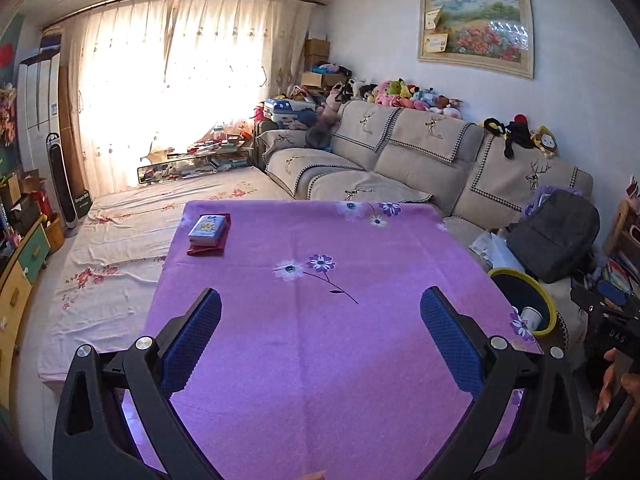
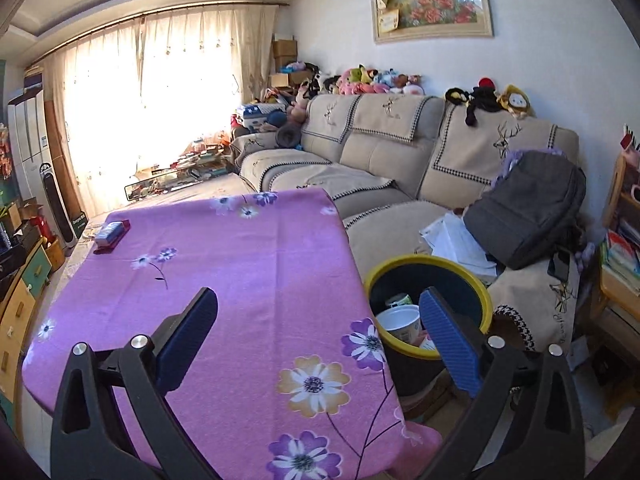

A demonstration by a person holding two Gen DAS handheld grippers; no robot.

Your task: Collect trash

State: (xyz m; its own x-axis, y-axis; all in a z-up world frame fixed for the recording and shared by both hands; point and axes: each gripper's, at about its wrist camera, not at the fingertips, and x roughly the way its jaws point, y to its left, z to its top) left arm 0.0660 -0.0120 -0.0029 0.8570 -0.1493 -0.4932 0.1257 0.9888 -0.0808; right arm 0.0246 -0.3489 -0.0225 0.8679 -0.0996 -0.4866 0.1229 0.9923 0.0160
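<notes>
Right tongs (image 2: 320, 312) alone show the bin's (image 2: 486, 300) cups (image 2: 400, 322).

Only one piece of lettering is reading clearly: "DAS" is showing in pale capitals on the black device (image 1: 618, 334) sitting at about four o'clock in the left wrist view. Print is appearing on the small box (image 1: 208, 230) at eleven o'clock and on the white cup (image 2: 402, 322) in the bin, but it is staying too blurred to read.
</notes>
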